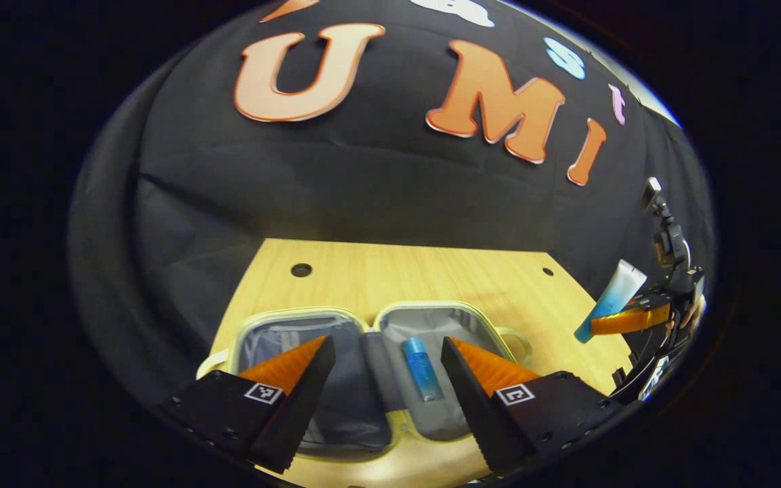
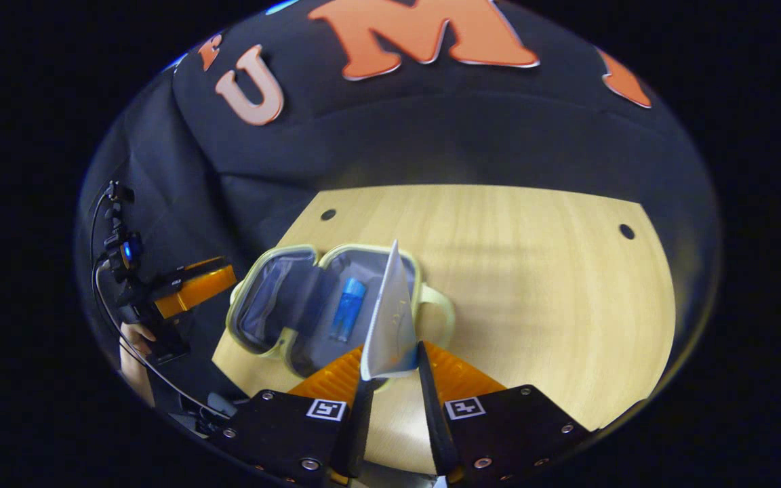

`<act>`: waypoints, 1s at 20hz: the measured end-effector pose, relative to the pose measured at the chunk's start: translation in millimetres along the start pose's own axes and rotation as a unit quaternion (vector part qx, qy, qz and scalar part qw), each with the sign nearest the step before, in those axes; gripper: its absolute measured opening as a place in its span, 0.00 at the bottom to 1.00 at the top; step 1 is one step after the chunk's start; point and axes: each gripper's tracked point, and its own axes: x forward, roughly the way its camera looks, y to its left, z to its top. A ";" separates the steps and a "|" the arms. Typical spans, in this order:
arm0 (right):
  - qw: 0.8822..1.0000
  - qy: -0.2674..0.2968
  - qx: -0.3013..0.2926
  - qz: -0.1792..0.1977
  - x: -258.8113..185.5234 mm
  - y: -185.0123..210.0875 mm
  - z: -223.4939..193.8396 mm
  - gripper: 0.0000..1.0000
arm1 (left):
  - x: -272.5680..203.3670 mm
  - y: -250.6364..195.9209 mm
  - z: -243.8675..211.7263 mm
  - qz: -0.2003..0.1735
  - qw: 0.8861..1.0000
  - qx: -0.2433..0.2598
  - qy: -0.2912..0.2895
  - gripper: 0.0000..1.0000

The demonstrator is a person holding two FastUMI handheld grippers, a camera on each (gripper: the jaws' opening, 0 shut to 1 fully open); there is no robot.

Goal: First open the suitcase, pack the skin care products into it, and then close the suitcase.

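Lying open on the worktop [image 2: 533,285]: suitcase [image 1: 356,379], blue bottle [image 1: 422,369] in its right half.
Right hand-held gripper [image 2: 392,369] clamps a white-and-blue tube [image 2: 390,318] above the suitcase; left hand-held gripper [image 1: 385,373] spread wide, empty, near the suitcase.

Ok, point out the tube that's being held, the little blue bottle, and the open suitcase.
Tube [image 2: 390,318], right gripper view: its flat crimped body above the fingers.
Blue bottle [image 1: 422,371], left gripper view: mid-body, lying in the right half.
Suitcase [image 1: 275,316], left gripper view: the pale rim of its left half.
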 end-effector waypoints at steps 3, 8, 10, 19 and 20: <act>0.997 0.066 0.016 0.027 37.9 38.6 -1.9 0.39 | -21.2 50.4 4.7 0.034 0.999 -0.007 -0.028 0.97; 0.980 0.190 0.055 -0.001 103.0 35.0 -38.3 0.39 | -35.4 112.1 -28.2 0.077 0.996 -0.029 -0.020 0.97; 0.974 0.217 0.066 -0.014 123.8 30.1 -49.7 0.39 | -42.3 133.7 -40.9 0.086 0.995 -0.046 -0.015 0.97; 0.971 0.217 0.097 -0.032 163.4 28.3 -51.4 0.46 | -43.1 151.7 -65.9 0.105 0.993 -0.054 0.016 0.97; 0.972 0.212 0.097 -0.030 162.1 30.3 -49.5 0.62 | -42.8 150.8 -65.2 0.105 0.993 -0.057 0.015 0.97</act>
